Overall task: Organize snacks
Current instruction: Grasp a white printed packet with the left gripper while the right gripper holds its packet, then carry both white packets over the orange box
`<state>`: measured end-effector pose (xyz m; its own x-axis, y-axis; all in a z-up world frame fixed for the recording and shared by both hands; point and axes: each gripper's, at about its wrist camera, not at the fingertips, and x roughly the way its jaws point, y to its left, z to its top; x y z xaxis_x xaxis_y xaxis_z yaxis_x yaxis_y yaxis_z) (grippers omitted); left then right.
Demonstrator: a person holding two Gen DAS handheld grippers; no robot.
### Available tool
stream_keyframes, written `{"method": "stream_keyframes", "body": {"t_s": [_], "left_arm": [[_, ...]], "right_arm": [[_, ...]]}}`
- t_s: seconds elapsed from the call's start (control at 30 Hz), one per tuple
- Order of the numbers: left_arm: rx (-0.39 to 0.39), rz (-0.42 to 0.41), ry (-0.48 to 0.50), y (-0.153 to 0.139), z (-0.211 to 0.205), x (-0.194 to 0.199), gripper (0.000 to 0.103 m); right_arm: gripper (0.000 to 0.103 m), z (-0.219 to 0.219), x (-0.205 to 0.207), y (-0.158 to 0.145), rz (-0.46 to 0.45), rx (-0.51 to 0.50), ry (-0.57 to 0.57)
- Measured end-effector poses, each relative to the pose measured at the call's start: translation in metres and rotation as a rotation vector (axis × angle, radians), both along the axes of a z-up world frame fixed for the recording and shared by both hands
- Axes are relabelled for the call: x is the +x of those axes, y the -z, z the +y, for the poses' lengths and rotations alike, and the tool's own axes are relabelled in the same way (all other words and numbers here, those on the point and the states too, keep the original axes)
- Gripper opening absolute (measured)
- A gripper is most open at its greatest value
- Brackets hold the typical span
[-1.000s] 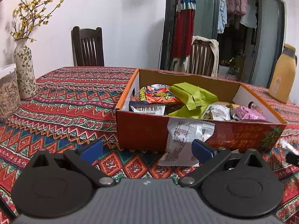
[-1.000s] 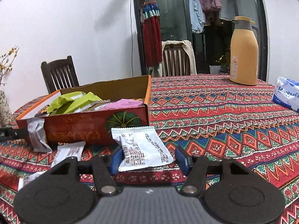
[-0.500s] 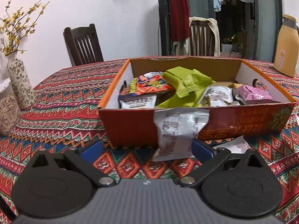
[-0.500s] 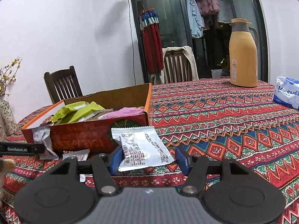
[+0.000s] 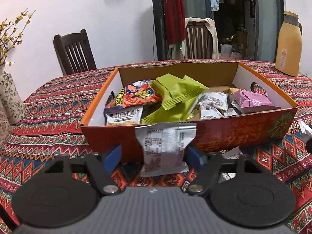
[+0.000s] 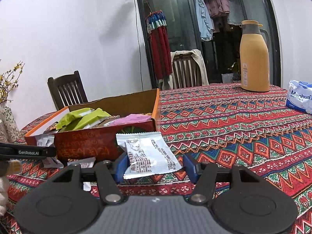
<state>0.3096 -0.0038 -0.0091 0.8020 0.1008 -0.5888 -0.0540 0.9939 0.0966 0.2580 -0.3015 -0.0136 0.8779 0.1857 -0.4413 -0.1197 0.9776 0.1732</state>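
Observation:
An open red-and-orange cardboard box (image 5: 230, 134) holds several snack packets: green, orange, pink and white. My left gripper (image 5: 154, 158) is shut on a white snack packet (image 5: 165, 146) and holds it in front of the box's near wall, its top at rim height. My right gripper (image 6: 155, 165) is shut on another white snack packet (image 6: 148, 154), held above the tablecloth just right of the box (image 6: 87, 142). The left gripper's side (image 6: 27, 152) shows at the left of the right wrist view.
More white packets lie on the patterned tablecloth before the box (image 5: 230, 156) (image 6: 85, 162). A yellow thermos (image 6: 253, 58) and a tissue pack (image 6: 300, 99) stand at the right. A flower vase (image 5: 9, 97) stands at the left. Chairs stand behind the table.
My left gripper has narrowed onto the white packet and lifted it up along the box front. My right gripper has risen slightly with its packet still held.

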Motion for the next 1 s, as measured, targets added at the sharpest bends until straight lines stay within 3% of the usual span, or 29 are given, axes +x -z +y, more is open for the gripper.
{"method": "stream_keyframes", "body": {"t_s": [0.13, 0.67, 1.0], "left_arm": [[-0.016, 0.019, 0.021, 0.001, -0.002, 0.002, 0.043], [-0.033, -0.030, 0.057, -0.010, -0.003, -0.019, 0.042], [-0.069, -0.082, 0.078, -0.023, -0.005, -0.039, 0.042]], "right_arm": [[0.059, 0.000, 0.000, 0.000, 0.000, 0.000, -0.001], [0.059, 0.002, 0.000, 0.001, -0.006, -0.004, -0.004], [0.059, 0.005, -0.007, -0.003, -0.055, -0.021, -0.002]]}}
